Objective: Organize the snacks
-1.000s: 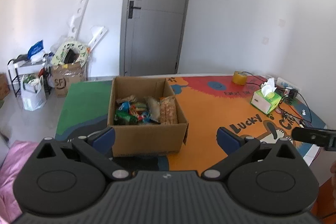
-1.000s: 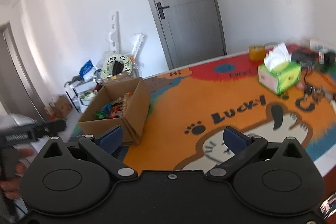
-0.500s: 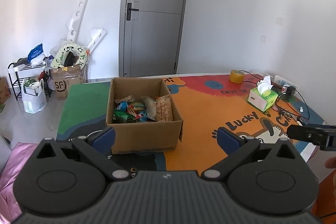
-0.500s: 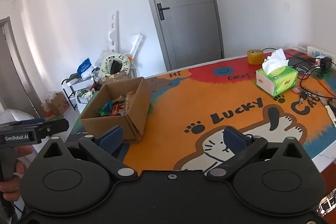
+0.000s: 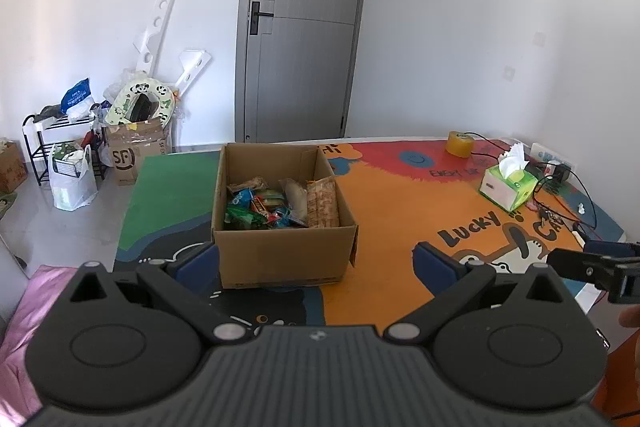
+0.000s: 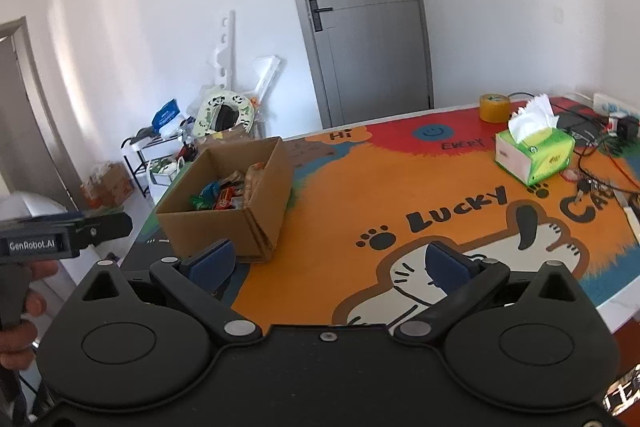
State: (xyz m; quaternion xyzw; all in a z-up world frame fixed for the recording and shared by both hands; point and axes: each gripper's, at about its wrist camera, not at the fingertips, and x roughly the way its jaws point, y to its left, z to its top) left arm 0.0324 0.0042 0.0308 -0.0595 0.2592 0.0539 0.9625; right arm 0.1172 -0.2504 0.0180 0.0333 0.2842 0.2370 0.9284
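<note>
Snacks (image 5: 280, 205) heaped loose in open cardboard box (image 5: 280, 251), near left end of cartoon-printed table mat (image 5: 392, 203).

Likely light, crinkly, slippery wrappers, soft and crushable; best pinched gently at a sealed edge, long biscuit pack (image 5: 322, 203) across its middle. Left gripper (image 5: 316, 263) spread wide, empty, just short of the box; right gripper (image 6: 328, 263) equally wide, empty, touching nothing.
</note>
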